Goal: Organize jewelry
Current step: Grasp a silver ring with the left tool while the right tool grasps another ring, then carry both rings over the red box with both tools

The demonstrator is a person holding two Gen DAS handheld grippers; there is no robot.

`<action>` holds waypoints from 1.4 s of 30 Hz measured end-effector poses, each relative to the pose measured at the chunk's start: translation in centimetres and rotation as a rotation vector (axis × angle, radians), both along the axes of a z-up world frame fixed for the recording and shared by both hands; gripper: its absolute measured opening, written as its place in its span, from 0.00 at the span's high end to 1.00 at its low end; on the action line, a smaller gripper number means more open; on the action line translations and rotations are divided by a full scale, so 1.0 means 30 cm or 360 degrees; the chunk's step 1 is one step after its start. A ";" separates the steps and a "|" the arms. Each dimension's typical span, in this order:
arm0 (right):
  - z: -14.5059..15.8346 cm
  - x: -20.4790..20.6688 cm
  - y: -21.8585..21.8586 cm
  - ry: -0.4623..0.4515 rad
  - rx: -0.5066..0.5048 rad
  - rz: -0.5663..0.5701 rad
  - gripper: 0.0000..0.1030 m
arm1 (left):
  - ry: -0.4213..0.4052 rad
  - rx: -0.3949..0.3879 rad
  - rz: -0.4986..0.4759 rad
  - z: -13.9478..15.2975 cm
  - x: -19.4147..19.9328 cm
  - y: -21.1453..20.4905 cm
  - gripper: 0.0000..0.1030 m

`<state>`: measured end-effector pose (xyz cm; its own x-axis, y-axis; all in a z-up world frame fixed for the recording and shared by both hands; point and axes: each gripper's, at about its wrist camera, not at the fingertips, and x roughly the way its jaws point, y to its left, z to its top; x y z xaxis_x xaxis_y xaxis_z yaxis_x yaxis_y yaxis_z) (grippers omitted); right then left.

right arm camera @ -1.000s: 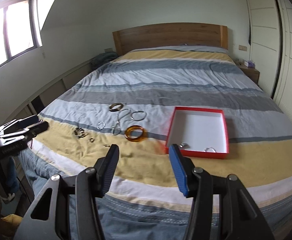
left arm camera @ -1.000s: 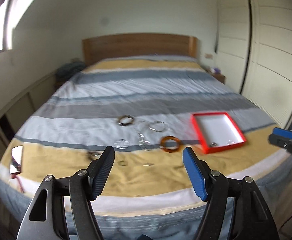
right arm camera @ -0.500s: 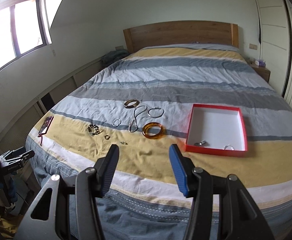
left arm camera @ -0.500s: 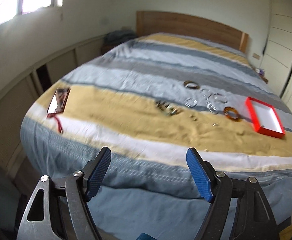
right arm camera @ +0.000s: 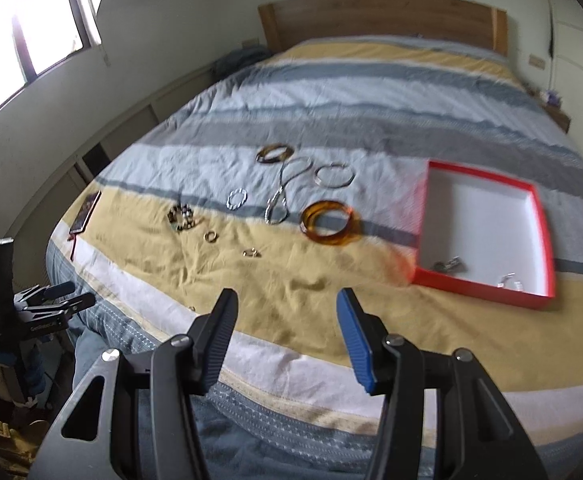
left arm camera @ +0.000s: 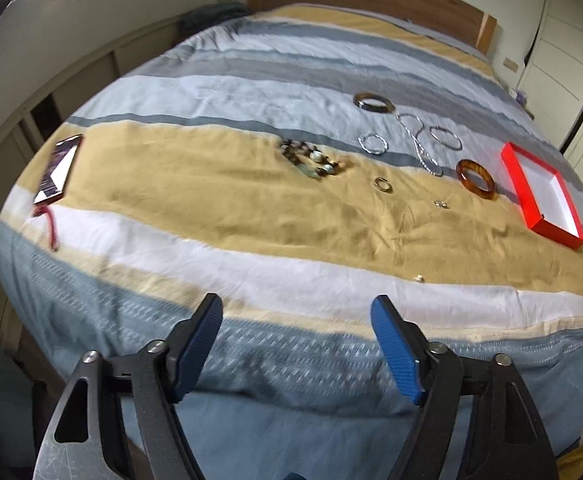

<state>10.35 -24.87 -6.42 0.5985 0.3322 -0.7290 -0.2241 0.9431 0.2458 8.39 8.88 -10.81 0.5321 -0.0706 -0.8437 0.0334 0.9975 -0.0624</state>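
we see the wide bed with its striped blue, grey, white and mustard cover point(left arm camera: 219, 200) filling both views, wooden headboard at the far end. both tools hang past the foot edge, aimed forward and slightly down at the cover. the left hand-held gripper point(left arm camera: 297, 344) has its blue-padded fingers spread wide with nothing between them; the right hand-held gripper point(right arm camera: 285, 336) is likewise parted and empty. in the right view the left one shows from the side at the lower left, with pale lettering on its body too small for us to read.

the shallow red cardboard tray with white inside point(right arm camera: 539, 216) lies flat on the right of the bed, its long axis running roughly toward the headboard, two small silvery pieces near its front wall. left of it lie the translucent amber bangle point(right arm camera: 329, 222), the thin silver hoop bangle point(right arm camera: 334, 175), the dark brown bangle point(right arm camera: 274, 153), the silver chain necklace point(right arm camera: 279, 196) stretched front to back, the small beaded silver bracelet point(right arm camera: 237, 199), the dark mixed-bead cluster point(right arm camera: 182, 217) and the small gold ring point(right arm camera: 211, 236). all lie apart from the tray. a dark phone-like slab with a red cord point(left arm camera: 57, 170) rests near the bed's left edge.
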 end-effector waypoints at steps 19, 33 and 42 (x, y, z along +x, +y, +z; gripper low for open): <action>-0.280 0.410 0.284 0.0269 0.0011 0.0393 0.69 | 0.0158 -0.0152 -0.0326 -0.171 0.493 -0.226 0.53; -0.389 0.501 0.324 0.0357 0.0041 0.0422 0.78 | 0.0200 -0.0137 -0.0354 -0.244 0.582 -0.287 0.62; -0.419 0.525 0.332 0.0372 0.0033 0.0420 0.83 | 0.0190 -0.0093 -0.0338 -0.265 0.594 -0.291 0.80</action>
